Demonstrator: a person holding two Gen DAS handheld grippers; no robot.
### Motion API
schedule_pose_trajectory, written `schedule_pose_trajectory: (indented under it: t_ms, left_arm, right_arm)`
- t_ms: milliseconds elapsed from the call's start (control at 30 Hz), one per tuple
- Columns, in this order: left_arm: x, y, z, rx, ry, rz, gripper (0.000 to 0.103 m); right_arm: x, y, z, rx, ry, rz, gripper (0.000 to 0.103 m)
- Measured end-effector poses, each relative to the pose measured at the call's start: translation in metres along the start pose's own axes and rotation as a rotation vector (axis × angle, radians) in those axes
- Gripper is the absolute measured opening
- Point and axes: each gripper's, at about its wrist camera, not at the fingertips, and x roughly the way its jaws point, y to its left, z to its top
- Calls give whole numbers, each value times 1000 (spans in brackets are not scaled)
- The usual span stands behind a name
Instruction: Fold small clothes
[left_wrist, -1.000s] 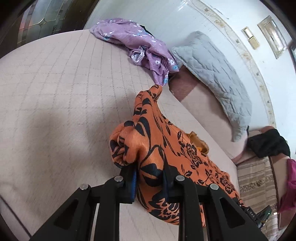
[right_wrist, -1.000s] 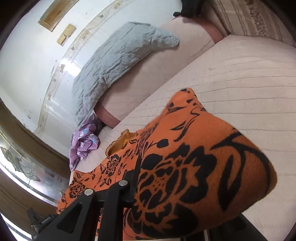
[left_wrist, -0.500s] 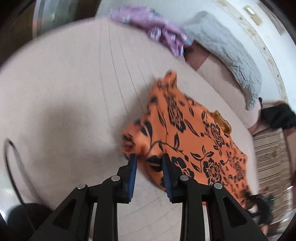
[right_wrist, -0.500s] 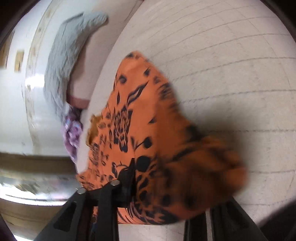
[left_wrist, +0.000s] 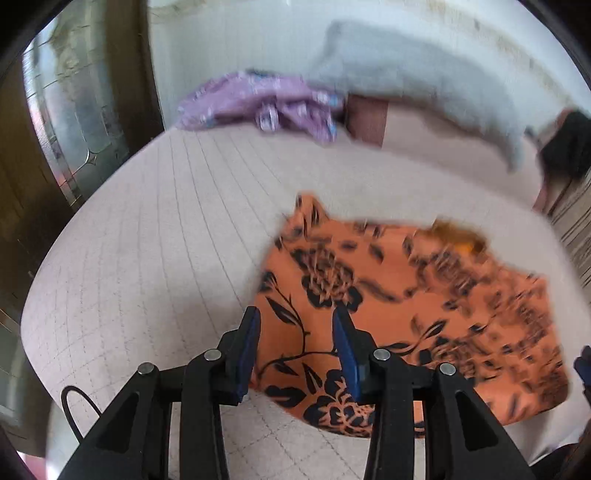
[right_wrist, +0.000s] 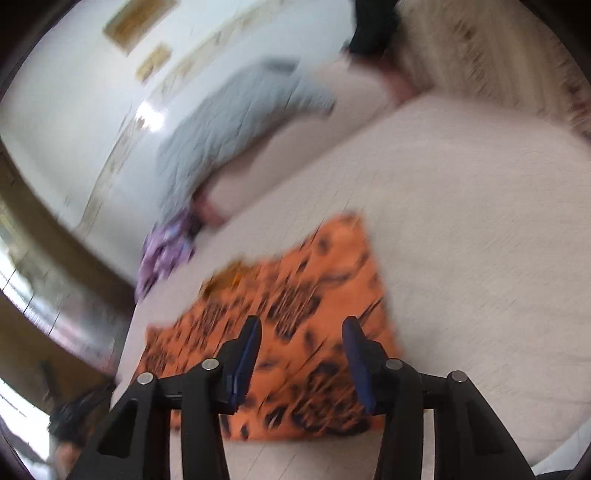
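Observation:
An orange garment with a black flower print (left_wrist: 406, 299) lies flat on the quilted beige bed cover (left_wrist: 166, 240). My left gripper (left_wrist: 295, 325) hovers over the cloth's near left corner. Its jaws are opening and the pads do not press on the cloth. In the right wrist view the same orange garment (right_wrist: 295, 295) lies spread below my right gripper (right_wrist: 301, 332). Those jaws are opening too, with nothing pinched between them. Both views are blurred by motion.
A crumpled purple flowered garment (left_wrist: 266, 107) lies at the far edge of the bed, seen also as a purple garment (right_wrist: 166, 251) from the right. A grey quilted pillow (left_wrist: 424, 88) leans on the wall. A dark item (left_wrist: 565, 144) sits far right.
Both grippers let go of the orange garment, which dropped from a lifted bunch to lie flat. Both grippers opened and pulled back toward the near edge.

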Motion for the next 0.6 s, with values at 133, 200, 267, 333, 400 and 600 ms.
schedule_pose_trajectory:
  t_ms: [133,200,267,333,400,600]
  left_arm:
    - [44,-11,-14,89,117,87,42]
    - [46,-17,-19,162,94,110,43]
    - [41,-23,-20,203,99,132,45]
    - [33,-23,-15,189,103,114,46]
    - [22,-19,-10,155,79,95,49]
    - [36,-2,-5,87,78,162,61]
  right_arm:
    - [43,-6,-23,-25,261,-65,46]
    - [52,-11,-27,-32,272,-103,41]
    - [49,-10,-23,-48,274,-92,41]
    - [47,-11,-20,-29,260,-72,41]
    - [40,-13,-15,6,230,-42,43]
    - [24,-5,3,27,138,56,42]
